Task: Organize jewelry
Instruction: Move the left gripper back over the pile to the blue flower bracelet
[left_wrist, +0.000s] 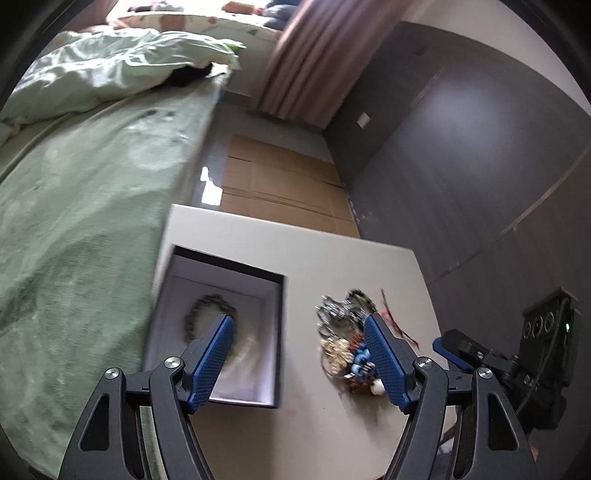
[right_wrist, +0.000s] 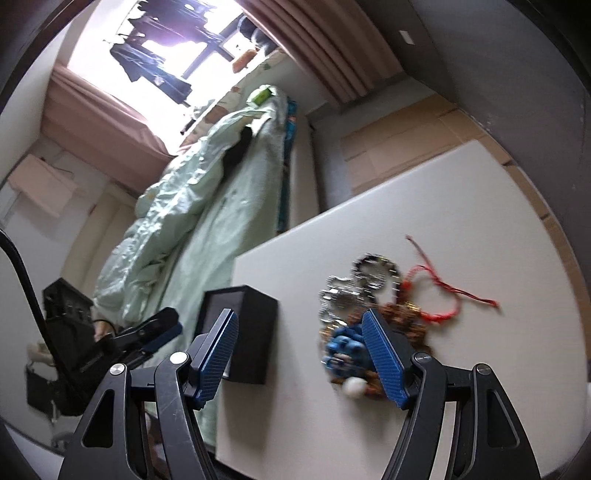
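**On a white worktop: jewellery pile waits beside an open box**

Both hand-held grippers, left (left_wrist: 299, 350) and right (right_wrist: 300, 345), are spread wide and empty. A tangled jewellery pile (left_wrist: 347, 339) lies at 3 o'clock of the black box (left_wrist: 221, 332), which holds one dark beaded bracelet (left_wrist: 207, 314). Best to pinch one outer piece, perhaps the red cord (right_wrist: 439, 295), and lift slowly so strands untangle. A green-sheeted bed (left_wrist: 74, 221) borders the worktop (left_wrist: 314, 424) at 9 o'clock; cardboard (left_wrist: 273, 184) covers the floor at 12.

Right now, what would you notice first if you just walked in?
Probably the tangled heap of jewelry on the white table, with blue beads, silver chains and a red string at its right edge. To its left stands a black box, open, with a dark beaded bracelet inside.
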